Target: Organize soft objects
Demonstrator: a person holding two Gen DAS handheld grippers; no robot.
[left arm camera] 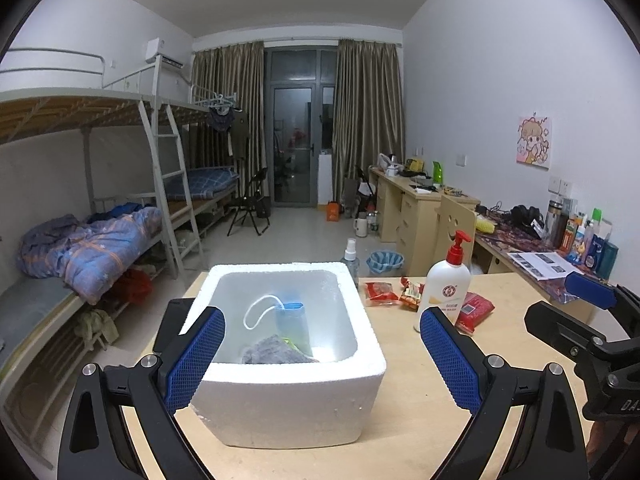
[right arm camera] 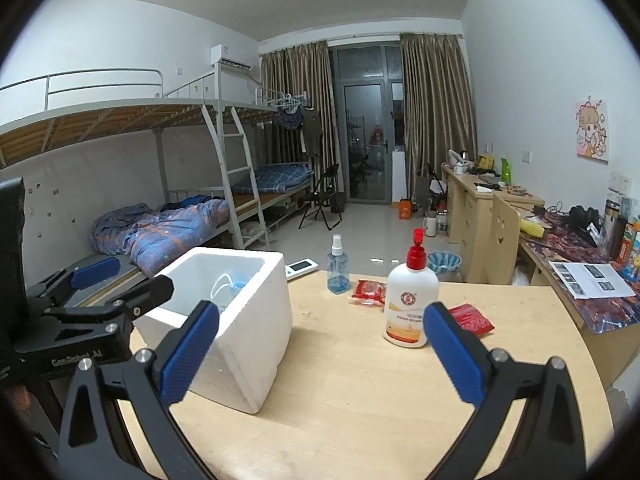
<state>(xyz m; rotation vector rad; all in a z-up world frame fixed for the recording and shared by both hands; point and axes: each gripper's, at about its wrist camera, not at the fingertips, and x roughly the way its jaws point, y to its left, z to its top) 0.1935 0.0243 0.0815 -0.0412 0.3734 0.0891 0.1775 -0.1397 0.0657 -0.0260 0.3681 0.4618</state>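
White foam box [left arm camera: 288,396] holds grey cloth [left arm camera: 276,354], blue pouch [left arm camera: 292,320].

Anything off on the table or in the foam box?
Nothing spilled or damaged. The foam box sits skewed to the table edge, a blue pouch and grey cloth loose inside. Red snack packets still lie out beside the upright lotion bottle.

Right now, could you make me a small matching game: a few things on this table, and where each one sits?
Things:
1. Grey cloth
2. Spray bottle
3. Pump bottle
4. Remote

Places:
A. Behind the box, at the table's far edge
B. Inside the foam box
C. Between red packets
D. Far side, right of the box

Pairs: 1-B, 2-D, 3-C, 4-A
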